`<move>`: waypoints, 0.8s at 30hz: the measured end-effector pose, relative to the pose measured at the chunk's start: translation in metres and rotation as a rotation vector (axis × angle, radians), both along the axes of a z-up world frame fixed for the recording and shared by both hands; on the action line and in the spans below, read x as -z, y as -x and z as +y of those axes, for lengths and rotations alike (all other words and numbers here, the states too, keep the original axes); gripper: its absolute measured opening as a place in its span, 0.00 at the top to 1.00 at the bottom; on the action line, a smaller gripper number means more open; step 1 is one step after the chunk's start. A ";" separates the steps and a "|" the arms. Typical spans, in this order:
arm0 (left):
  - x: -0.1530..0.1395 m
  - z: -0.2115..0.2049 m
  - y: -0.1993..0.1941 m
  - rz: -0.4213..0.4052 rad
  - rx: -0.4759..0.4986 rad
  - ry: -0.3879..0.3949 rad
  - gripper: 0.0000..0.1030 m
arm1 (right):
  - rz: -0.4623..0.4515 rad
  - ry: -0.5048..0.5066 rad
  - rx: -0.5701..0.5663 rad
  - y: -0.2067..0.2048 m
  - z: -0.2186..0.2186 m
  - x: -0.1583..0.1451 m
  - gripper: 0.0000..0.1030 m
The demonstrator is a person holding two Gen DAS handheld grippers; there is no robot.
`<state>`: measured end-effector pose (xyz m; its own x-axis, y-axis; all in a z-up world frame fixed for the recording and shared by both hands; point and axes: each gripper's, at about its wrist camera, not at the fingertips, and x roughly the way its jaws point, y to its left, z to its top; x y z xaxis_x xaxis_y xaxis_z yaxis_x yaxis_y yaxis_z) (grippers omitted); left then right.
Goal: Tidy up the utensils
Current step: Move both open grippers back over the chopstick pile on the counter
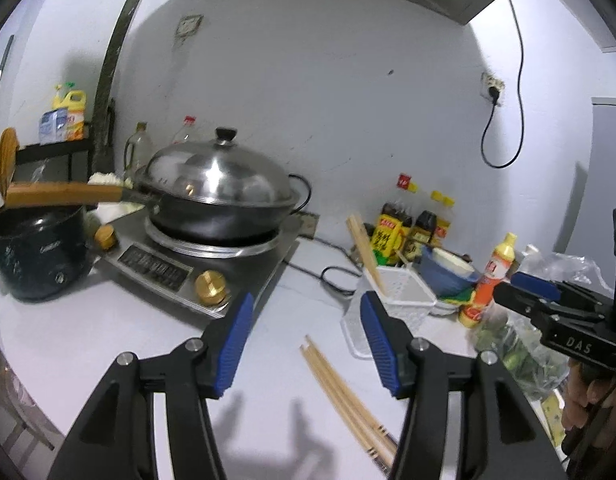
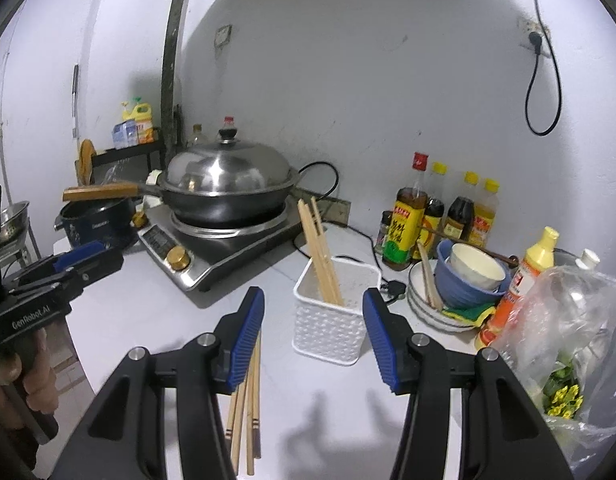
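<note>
So both grippers are sitting open with nothing in them, the left gripper (image 1: pixel 306 344) and the right gripper (image 2: pixel 314 336) both hovering just in front of the white utensil basket (image 2: pixel 332 328). A few chopsticks already stand upright in the basket (image 2: pixel 322 256), leaning on its back corner. The remaining loose chopsticks (image 1: pixel 348 396) lie flat on the counter just in front of the basket, so I'd guess they're next.
</note>
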<state>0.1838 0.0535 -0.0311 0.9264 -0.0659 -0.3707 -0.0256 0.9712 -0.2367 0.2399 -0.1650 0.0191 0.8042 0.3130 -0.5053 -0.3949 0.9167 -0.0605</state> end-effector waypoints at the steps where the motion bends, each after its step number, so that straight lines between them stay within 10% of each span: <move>1: 0.005 0.003 0.001 0.012 -0.004 0.002 0.46 | 0.016 0.000 -0.002 -0.001 0.002 0.005 0.53; 17: 0.077 0.042 -0.007 0.184 -0.019 0.036 0.46 | 0.248 0.077 -0.052 -0.049 0.030 0.111 0.53; 24: 0.095 0.048 -0.011 0.232 -0.024 0.047 0.46 | 0.358 0.092 -0.077 -0.071 0.045 0.161 0.70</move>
<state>0.1944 0.1012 -0.1264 0.8181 -0.0670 -0.5711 -0.1077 0.9577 -0.2667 0.3109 -0.1195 -0.1416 0.5473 0.3059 -0.7790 -0.4736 0.8807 0.0130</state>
